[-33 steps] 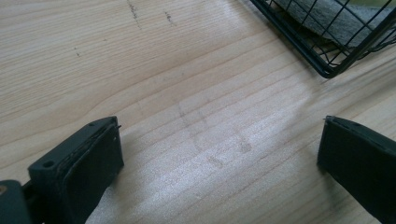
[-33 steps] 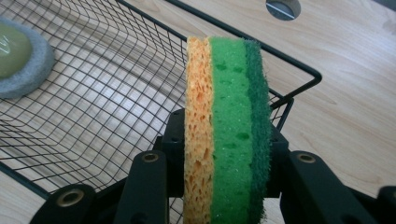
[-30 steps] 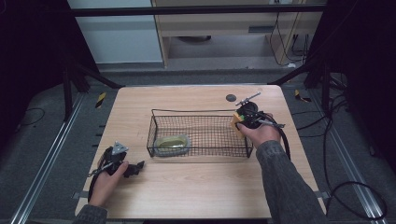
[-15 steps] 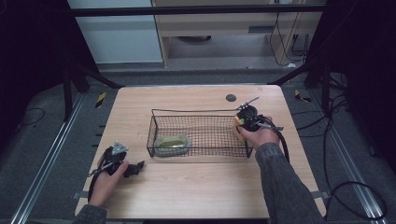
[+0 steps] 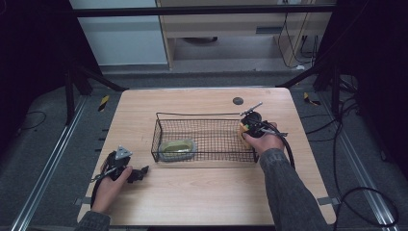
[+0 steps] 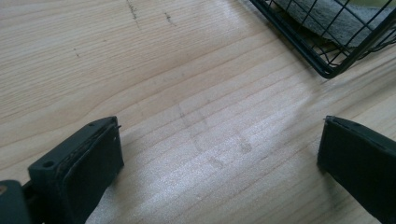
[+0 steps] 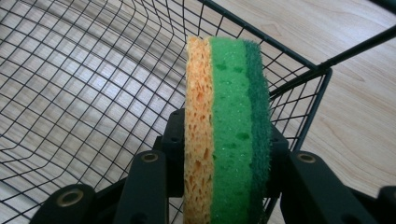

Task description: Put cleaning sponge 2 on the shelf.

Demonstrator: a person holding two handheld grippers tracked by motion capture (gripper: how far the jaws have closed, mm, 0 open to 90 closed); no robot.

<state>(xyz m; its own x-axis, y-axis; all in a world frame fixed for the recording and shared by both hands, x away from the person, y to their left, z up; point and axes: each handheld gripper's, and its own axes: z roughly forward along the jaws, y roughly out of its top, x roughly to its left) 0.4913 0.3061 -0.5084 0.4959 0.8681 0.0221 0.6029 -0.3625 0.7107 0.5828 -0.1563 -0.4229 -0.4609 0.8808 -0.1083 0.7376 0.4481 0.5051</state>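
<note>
Step in hand: placing. Right gripper [image 7: 224,186] clamps the sponge [image 7: 227,126] upright, inside the wire basket [image 5: 204,115] at its right end. Left gripper [image 6: 219,163] rests wide, empty, on the table [image 5: 202,192]. Next: lower, release; floor clearance unclear.

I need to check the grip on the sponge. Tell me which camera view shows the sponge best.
The right gripper view: the sponge stands close up, its orange, light green and dark green layers clamped between the right hand-held gripper jaws over the wire basket. The high view gives a small orange patch by that hand. The left gripper view adds nothing.
</note>
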